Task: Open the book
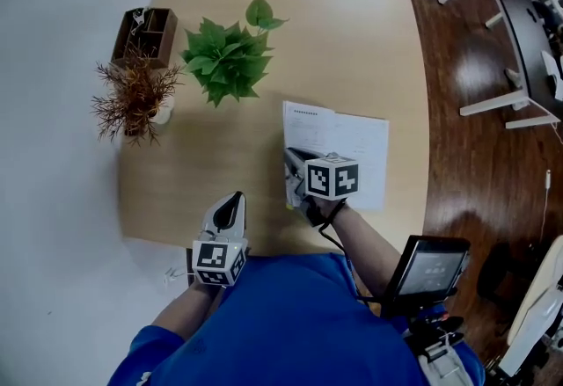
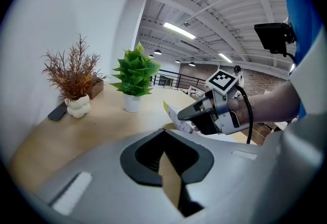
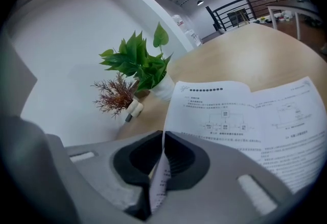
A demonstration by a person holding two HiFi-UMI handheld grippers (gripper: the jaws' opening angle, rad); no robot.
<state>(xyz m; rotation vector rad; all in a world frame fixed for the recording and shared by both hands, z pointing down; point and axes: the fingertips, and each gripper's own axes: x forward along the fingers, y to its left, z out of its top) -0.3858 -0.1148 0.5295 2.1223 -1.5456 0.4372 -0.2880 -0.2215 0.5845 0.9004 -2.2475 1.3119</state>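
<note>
On the pale wooden table (image 1: 369, 41), the white printed book (image 1: 356, 142) lies open.
Grey right gripper (image 3: 162, 152) pinches a page; grey left gripper (image 2: 164, 135) hovers near the table's front edge, jaws together, empty.

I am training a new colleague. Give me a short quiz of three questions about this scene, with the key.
1. True or false: the book lies closed on the table.
2. What does the right gripper hold? A) a page B) a leaf C) nothing
3. Which stands nearer the book: the green plant or the dried plant?

Key: 1 false, it lies open; 2 A; 3 the green plant.
</note>
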